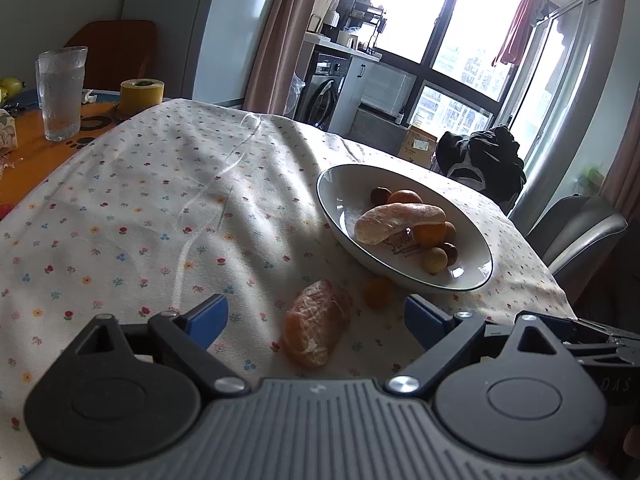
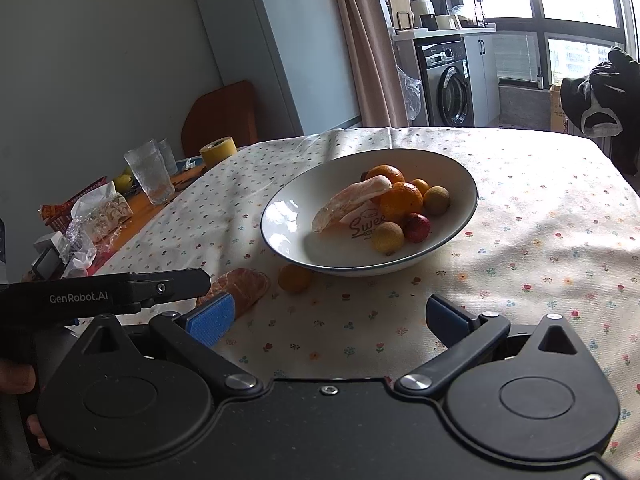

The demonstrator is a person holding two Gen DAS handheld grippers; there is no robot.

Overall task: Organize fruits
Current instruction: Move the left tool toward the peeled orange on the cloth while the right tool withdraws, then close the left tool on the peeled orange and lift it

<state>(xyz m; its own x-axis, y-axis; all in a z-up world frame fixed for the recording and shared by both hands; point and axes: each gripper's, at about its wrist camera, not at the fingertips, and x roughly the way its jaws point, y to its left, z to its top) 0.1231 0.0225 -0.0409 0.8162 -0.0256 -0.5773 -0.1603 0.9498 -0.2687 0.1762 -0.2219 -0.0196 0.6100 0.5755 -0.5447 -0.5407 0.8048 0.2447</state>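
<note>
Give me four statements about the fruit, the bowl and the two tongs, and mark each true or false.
1. Both the left tongs and the right tongs are open and hold nothing. True.
2. The bowl is empty. False: it holds several fruits.
3. A peeled citrus piece lies on the tablecloth outside the bowl. True.
4. The small orange fruit sits inside the bowl. False: it lies on the cloth beside the rim.

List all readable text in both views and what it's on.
"GenRobot.AI": side of the left tool's body, right wrist view.
"Swee": print inside the white bowl, cut off by fruit; the smaller line under it is too small to read.
"DAS": partial letters on the black part at the right edge, left wrist view.
Cardboard box label and washing machine panel: too small to read.
</note>
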